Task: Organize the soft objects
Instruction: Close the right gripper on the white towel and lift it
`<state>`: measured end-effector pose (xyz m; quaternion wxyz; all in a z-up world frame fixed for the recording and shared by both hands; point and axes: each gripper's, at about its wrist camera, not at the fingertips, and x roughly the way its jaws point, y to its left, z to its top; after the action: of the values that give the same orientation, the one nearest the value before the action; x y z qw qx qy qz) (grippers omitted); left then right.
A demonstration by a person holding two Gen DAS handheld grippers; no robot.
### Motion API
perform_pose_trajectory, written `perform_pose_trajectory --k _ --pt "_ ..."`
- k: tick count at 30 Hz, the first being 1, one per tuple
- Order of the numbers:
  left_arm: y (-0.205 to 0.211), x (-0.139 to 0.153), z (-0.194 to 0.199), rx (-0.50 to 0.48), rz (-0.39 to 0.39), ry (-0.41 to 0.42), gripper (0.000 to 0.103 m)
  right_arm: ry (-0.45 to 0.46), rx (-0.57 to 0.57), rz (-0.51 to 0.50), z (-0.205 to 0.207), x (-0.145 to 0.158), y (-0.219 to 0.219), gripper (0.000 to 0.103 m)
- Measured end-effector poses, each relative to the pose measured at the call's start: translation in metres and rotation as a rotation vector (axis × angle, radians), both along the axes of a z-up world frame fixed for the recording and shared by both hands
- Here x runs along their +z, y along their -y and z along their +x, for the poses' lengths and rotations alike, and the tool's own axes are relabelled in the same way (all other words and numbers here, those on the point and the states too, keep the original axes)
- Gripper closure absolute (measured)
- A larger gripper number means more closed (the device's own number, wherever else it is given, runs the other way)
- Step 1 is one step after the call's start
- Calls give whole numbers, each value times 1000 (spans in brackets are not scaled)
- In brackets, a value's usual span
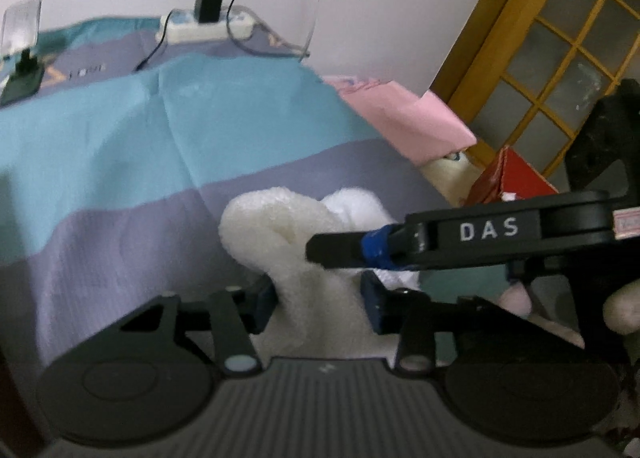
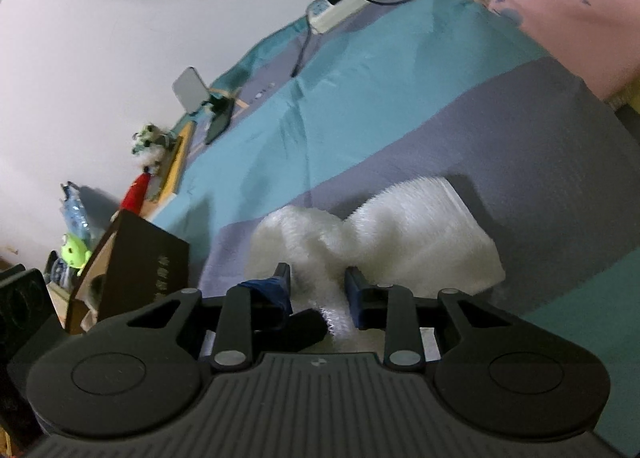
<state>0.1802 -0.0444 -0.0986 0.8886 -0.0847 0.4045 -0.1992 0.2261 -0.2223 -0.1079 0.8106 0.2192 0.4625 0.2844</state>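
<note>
A white fluffy towel (image 1: 276,226) lies bunched on the striped teal and purple bedspread (image 1: 120,162). In the left wrist view a twisted strip of it fills the gap of my left gripper (image 1: 320,300), and both blue pads press on it. My right gripper (image 1: 340,252) reaches in from the right, just above, its fingers buried in the same towel. In the right wrist view the towel (image 2: 420,230) spreads like a bow, and its narrow middle is pinched in my right gripper (image 2: 318,284). A black finger of the left gripper (image 2: 304,326) lies just beside it.
A white power strip (image 1: 204,28) with a black charger and cable lies at the far wall. A small mirror on a stand (image 2: 192,92) stands to the left. Pink bedding (image 1: 404,118), a red box (image 1: 516,178) and a lattice door (image 1: 568,38) are on the right. A brown box (image 2: 136,258) and plush toys (image 2: 74,252) stand left.
</note>
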Motion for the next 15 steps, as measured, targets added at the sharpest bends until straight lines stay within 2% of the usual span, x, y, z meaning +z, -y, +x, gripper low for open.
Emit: perform_pose_trajectory --k 7,15 --pt "0 34 -22 -15 -22 109 65 92 35 45 -13 32 4 92" --pt "-23 77 -51 29 -39 227 65 223 83 117 -29 71 -13 92"
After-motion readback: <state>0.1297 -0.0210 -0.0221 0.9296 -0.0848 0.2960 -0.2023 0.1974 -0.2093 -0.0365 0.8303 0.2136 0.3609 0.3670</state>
